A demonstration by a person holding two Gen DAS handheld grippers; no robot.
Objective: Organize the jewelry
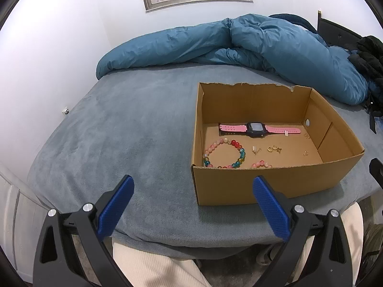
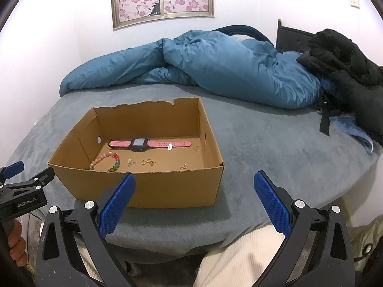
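An open cardboard box [image 1: 239, 186] [image 2: 155, 189] sits on the grey bed. Inside lie a pink-strapped watch [image 1: 257, 128] [image 2: 143, 144], a multicoloured bead bracelet [image 1: 223, 143] [image 2: 105, 159], a second pink bead bracelet [image 1: 261, 164] half hidden by the front wall, gold rings [image 1: 273, 148] [image 2: 147, 162] and small earrings [image 1: 305, 153] [image 2: 183, 166]. My left gripper [image 1: 193, 184] hangs open in front of the box's left corner, holding nothing. My right gripper [image 2: 194, 179] is open too, near the box's right front corner, and is empty.
A rumpled blue duvet [image 1: 239, 45] [image 2: 215, 67] lies along the far side of the bed [image 1: 119, 131]. Black clothing [image 2: 347, 59] is piled at the right. The person's cream-trousered legs [image 2: 239, 258] are below the bed edge. The left gripper's body [image 2: 21, 191] shows in the right wrist view.
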